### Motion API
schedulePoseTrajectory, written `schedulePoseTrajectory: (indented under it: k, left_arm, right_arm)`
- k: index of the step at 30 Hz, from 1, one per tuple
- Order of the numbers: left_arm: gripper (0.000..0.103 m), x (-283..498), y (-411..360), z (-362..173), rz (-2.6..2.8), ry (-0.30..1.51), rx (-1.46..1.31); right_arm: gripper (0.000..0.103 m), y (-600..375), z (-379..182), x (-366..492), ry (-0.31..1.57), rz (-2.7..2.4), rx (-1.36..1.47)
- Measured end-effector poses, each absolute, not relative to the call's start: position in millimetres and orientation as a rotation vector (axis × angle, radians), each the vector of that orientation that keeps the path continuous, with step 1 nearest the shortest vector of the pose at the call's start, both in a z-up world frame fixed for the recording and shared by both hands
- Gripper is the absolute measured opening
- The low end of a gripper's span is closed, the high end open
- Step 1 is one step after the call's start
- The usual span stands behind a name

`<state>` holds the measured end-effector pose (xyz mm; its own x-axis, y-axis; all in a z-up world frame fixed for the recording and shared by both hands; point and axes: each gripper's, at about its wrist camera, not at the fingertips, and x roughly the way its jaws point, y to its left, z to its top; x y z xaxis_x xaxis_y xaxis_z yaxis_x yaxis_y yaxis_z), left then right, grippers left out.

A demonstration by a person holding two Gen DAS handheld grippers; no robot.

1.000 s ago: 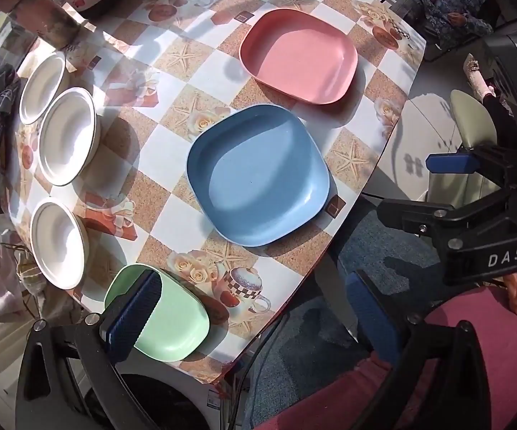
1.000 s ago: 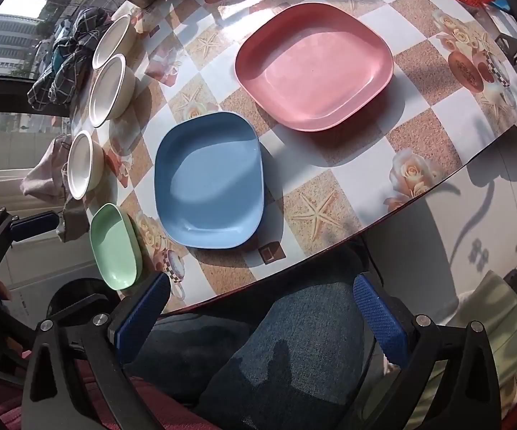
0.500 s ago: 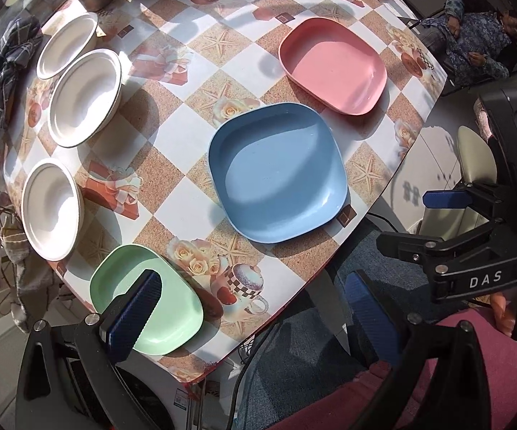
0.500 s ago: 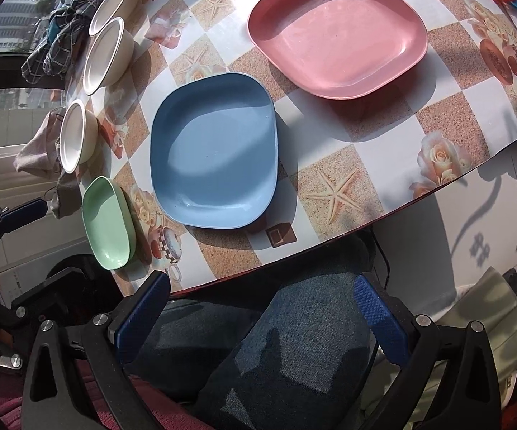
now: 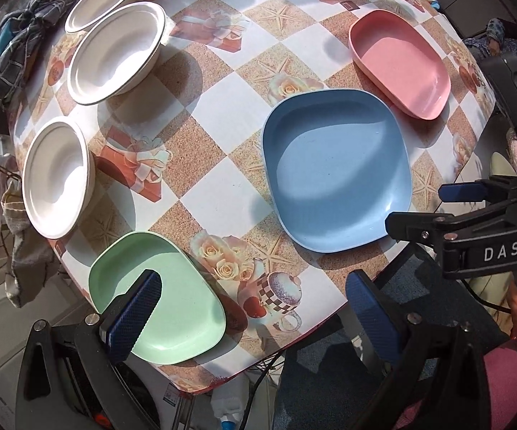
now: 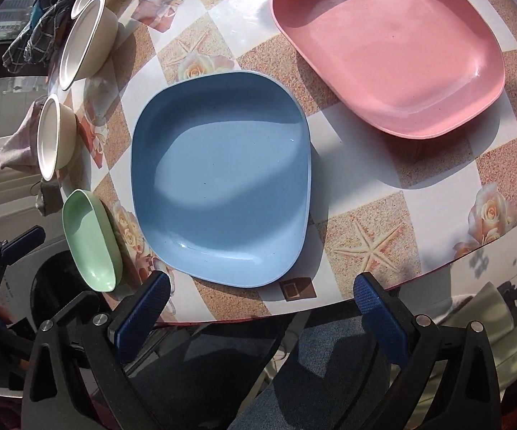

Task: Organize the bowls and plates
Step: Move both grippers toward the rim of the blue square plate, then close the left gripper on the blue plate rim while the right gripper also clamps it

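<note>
Closer now, green plate (image 5: 172, 308) half-hidden.

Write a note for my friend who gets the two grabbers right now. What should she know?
Left gripper: open, holding nothing, over the near table edge by the green plate.
Right gripper: open, holding nothing, in front of the blue plate.
Things: green, blue and pink plate lie apart in a row; three white bowls sit apart along the far side.
Done: nothing stacked.
Left: stack the plates, then the bowls.
</note>
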<state>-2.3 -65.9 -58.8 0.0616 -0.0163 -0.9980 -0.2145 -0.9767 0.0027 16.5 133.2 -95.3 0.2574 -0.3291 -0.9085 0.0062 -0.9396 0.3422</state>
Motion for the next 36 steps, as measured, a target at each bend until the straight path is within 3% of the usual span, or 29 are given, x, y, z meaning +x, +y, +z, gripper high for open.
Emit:
schedulePoseTrajectory:
  k: [4,14,17,29,36]
  left_arm:
    - [0.103,-10,-66,-67,2.078,0.221,-2.203]
    - [0.103,-37,-51,-95,2.101,0.142,-2.259]
    - [0.103,-45,-49,-102,2.119,0.11,-2.265]
    - [0.103,-79,-16,-123,2.186,0.159,-2.23]
    - [0.103,-101,0,-148,2.162,0.157,-2.217]
  right_arm:
    - [0.103,132,-116,-1,-0.356,-1.705,2.292]
    - [0.103,164,-113,-71,-0.07,-1.883,2.298]
    - [0.103,182,-106,-84,-0.083,-1.884,2.309]
    - [0.103,192,-113,-48,0.124,-1.876,2.406]
    - [0.103,188,-114,-53,0.097,-1.912,2.413]
